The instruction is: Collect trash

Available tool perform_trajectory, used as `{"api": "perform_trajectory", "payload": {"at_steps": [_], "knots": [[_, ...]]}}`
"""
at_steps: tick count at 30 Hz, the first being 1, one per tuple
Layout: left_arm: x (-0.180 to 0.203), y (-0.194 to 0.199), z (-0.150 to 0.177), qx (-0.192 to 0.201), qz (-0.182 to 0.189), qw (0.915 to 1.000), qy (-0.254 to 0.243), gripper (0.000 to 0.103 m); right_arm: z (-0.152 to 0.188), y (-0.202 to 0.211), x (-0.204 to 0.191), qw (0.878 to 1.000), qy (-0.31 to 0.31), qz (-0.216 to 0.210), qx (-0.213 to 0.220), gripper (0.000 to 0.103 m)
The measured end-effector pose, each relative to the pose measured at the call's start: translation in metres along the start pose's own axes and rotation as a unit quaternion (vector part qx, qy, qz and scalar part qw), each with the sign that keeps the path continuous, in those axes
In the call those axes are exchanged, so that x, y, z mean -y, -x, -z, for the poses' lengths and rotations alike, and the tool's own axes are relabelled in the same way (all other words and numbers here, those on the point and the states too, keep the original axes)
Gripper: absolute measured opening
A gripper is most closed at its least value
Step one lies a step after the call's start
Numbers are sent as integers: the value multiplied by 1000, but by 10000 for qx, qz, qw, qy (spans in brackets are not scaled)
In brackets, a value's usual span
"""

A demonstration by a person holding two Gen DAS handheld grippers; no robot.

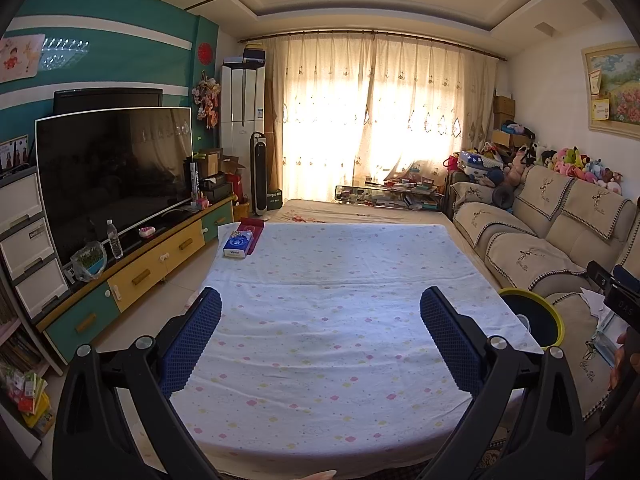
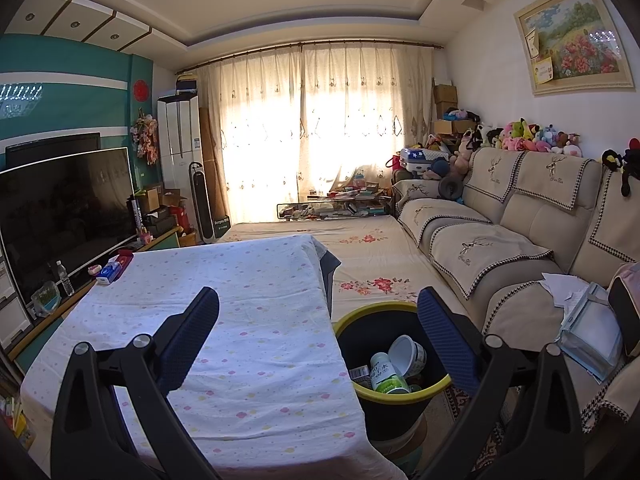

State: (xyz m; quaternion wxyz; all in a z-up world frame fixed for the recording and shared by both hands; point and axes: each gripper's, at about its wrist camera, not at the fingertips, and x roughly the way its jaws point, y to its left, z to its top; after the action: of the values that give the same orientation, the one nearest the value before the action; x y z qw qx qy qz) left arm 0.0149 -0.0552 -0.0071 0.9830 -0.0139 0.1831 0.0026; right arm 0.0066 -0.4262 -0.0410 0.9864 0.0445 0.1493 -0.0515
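A black trash bin with a yellow rim [image 2: 348, 322] stands on the floor at the table's right side, between the table and the sofa; it also shows in the left wrist view [image 1: 532, 312]. Inside lie a green-labelled bottle [image 2: 386, 374], a white cup [image 2: 406, 354] and other scraps. My right gripper [image 2: 318, 308] is open and empty, held above the table's right edge and the bin. My left gripper [image 1: 320, 308] is open and empty above the table with its dotted white cloth [image 1: 328, 280]. A blue tissue pack [image 1: 238, 244] lies at the table's far left corner.
A TV [image 1: 112, 176] on a low cabinet [image 1: 160, 256] runs along the left, with a water bottle [image 1: 115, 240] and a plastic bag [image 1: 89, 262]. A beige sofa [image 2: 500, 240] with papers [image 2: 564, 286] stands right. A low glass table [image 2: 332, 208] stands by the curtains.
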Motion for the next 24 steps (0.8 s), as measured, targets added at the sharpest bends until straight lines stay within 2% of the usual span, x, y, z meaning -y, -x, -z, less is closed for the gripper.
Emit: {"api": "perform_trajectory", "payload": {"at_steps": [24], "knots": [[-1,-8,4,-123,158,9997,137,98,0,-1,0,10000,-4,-4,-17,95]]}}
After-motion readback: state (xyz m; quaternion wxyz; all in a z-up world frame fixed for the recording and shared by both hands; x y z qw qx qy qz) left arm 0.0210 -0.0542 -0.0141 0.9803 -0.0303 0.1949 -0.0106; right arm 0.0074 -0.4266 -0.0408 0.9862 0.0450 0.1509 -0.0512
